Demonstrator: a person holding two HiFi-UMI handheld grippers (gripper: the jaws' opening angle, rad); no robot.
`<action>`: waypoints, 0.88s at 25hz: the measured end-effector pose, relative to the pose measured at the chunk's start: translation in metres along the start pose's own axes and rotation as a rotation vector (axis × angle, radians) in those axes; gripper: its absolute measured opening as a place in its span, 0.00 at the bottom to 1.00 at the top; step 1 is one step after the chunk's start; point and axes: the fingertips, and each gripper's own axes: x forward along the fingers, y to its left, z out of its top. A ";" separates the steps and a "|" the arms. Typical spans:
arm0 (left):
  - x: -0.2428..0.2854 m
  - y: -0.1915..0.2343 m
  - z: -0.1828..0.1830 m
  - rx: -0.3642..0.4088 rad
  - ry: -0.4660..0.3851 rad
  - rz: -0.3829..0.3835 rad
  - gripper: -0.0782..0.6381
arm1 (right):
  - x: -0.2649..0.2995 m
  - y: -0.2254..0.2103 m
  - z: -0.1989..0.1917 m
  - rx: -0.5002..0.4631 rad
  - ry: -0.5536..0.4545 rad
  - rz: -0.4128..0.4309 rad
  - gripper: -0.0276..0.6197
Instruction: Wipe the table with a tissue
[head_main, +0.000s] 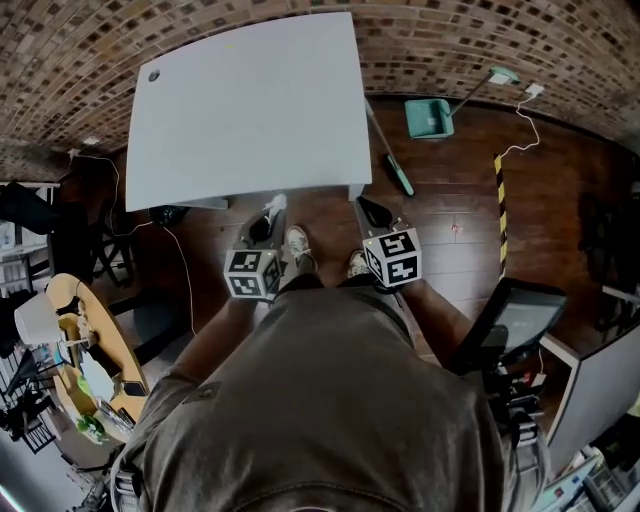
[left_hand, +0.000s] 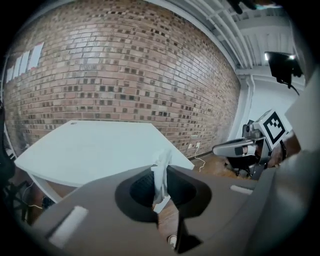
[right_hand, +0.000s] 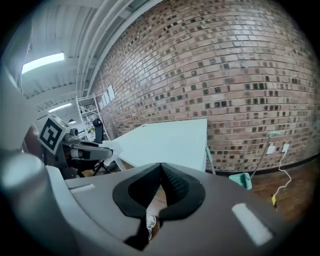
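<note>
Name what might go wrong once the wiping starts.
The tissue is only a thin upright strip pinched in the left gripper, so it may slip out or tear when dragged. So little pokes past the jaws that they might scrape the white table instead. The right gripper is shut and empty, so it likely cannot catch a dropped tissue quickly.

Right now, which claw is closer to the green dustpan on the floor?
Right. The right claw is by the table corner nearest the dustpan; the left claw, pinching the tissue, is farther away beside it.
</note>
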 end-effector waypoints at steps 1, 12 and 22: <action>-0.004 -0.005 -0.002 0.000 -0.001 0.005 0.16 | -0.006 -0.001 -0.004 0.001 -0.001 0.003 0.06; -0.039 -0.013 -0.003 0.047 -0.013 0.032 0.16 | -0.051 0.005 0.001 -0.035 -0.051 -0.013 0.06; -0.059 0.019 -0.002 -0.073 -0.118 0.073 0.16 | -0.050 0.050 0.028 -0.040 -0.145 -0.037 0.06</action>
